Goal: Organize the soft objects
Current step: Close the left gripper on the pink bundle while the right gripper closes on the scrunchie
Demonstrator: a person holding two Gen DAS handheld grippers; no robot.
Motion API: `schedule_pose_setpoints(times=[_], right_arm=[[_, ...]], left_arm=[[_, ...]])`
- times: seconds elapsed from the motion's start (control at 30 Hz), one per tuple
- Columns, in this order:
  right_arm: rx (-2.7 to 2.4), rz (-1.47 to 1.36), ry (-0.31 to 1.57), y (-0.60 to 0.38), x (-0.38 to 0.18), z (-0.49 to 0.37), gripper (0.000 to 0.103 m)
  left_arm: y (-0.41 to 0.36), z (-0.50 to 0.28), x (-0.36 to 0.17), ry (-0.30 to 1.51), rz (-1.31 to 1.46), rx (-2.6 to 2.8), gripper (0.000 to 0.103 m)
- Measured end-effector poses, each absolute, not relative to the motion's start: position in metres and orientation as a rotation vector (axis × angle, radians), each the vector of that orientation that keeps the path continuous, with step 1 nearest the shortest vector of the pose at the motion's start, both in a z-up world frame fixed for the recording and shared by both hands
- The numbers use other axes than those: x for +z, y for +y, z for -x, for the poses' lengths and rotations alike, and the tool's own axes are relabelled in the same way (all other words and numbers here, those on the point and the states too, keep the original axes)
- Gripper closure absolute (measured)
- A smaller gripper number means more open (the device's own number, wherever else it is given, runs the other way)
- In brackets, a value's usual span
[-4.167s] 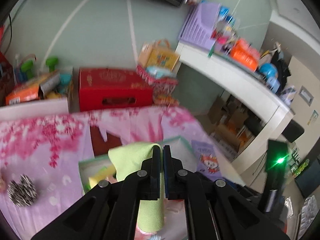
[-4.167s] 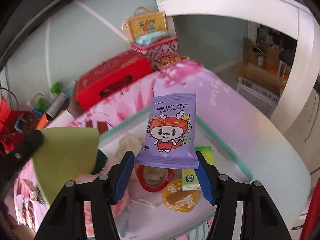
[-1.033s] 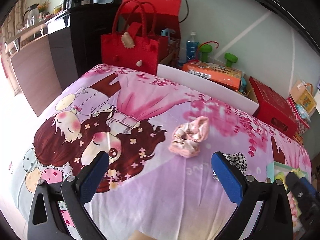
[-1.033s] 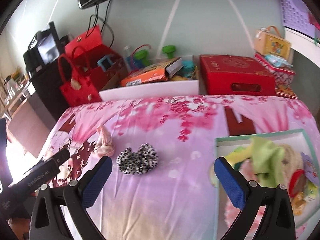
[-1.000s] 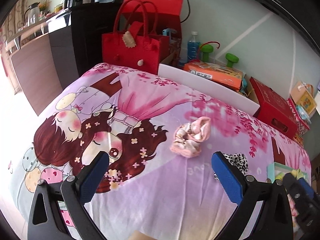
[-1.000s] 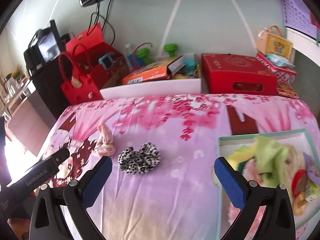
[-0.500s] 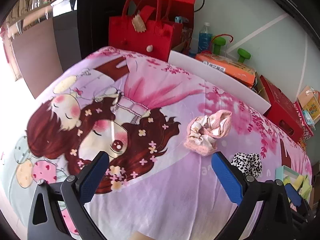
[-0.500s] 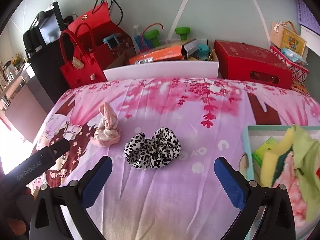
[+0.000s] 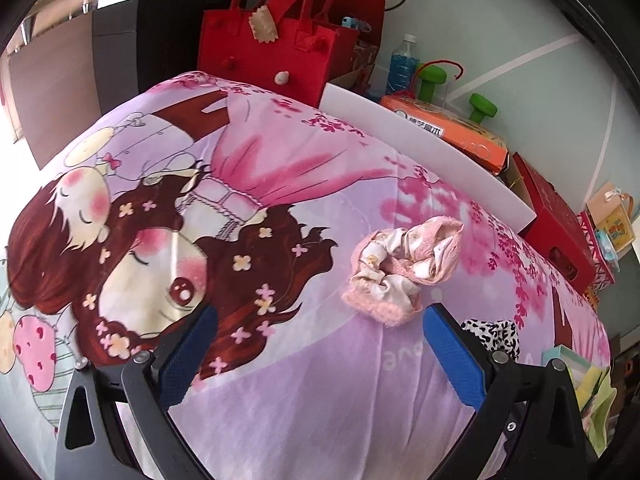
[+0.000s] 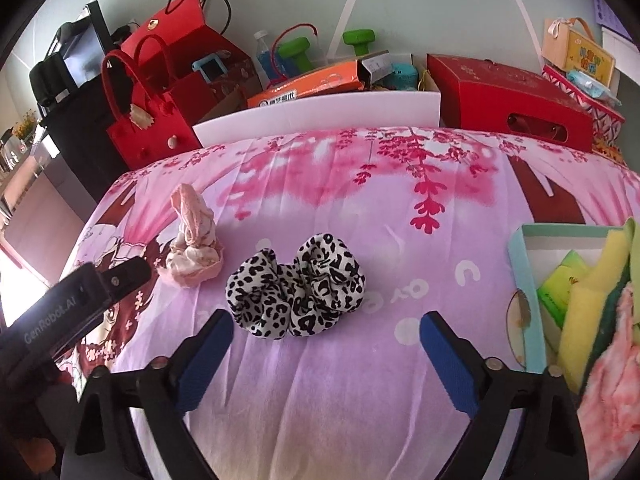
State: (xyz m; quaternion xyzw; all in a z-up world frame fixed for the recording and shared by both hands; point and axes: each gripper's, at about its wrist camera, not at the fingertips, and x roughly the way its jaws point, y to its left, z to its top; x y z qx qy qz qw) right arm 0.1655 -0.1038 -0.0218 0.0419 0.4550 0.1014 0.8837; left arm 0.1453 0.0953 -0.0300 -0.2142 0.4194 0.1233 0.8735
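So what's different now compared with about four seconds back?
Both grippers let go of their loads: the green cloth now lies in the tray. Left hand-held gripper and right hand-held gripper are open, the right's jaws just closing slightly around nothing, and have come down toward the pink scrunchie and leopard scrunchie. Over the last second both scrunchies stayed put on the bedsheet.

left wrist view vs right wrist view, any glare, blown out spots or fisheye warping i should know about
Left wrist view: daylight blows out the left edge, the pink scrunchie stays sharp, and the white board bows with the fisheye. Right wrist view: a blown-out patch low on the left edge, the leopard scrunchie crisp, and the teal tray bent at the right rim, with dark vignette corners in both views.
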Motion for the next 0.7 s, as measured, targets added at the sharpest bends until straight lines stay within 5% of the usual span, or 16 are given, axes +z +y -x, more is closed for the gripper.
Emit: schedule_pose_setpoints(times=[0.2, 0.3, 0.7], right_arm=[[0.217, -0.104, 0.960, -0.104, -0.031, -0.169, 0.020], [0.220, -0.109, 0.964, -0.103, -0.036, -0.171, 0.028], [0.270, -0.128, 0.975, -0.095, -0.043, -0.171, 0.070]], left_arm=[[0.091, -0.160, -0.041, 0.871, 0.455, 0.225, 0.006], [0.085, -0.164, -0.043, 0.869, 0.426, 0.217, 0.032], [0.077, -0.179, -0.059, 0.896, 0.436, 0.135, 0.088]])
